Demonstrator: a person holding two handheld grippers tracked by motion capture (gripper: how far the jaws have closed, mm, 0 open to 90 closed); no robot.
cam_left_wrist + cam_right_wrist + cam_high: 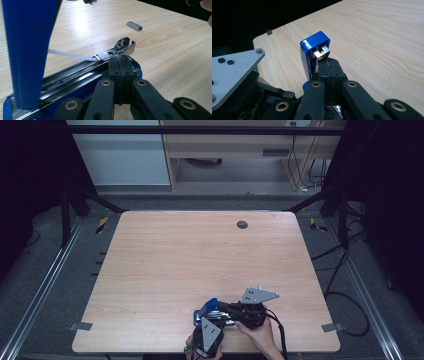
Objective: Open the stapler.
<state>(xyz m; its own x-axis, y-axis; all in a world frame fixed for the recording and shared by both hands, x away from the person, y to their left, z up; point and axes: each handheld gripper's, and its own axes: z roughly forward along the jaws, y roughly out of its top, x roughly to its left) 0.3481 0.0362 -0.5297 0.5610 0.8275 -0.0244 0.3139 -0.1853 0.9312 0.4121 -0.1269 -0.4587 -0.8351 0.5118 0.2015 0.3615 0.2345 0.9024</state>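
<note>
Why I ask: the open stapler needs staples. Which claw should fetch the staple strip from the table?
Probably right. The left claw sits shut at the magazine front, steadying the base; the right claw just props the raised blue lid, so it could fetch the staple strip.

Light wooden desk (pixel 165 265)

A blue stapler (pixel 209 312) rests at lower centre; a strip of staples (pixel 134 25) lies upper right in the left gripper view.

Closed tool (pixel 121 75) against opened blue stapler (pixel 82 72), staple strip (pixel 134 25) beyond
</note>
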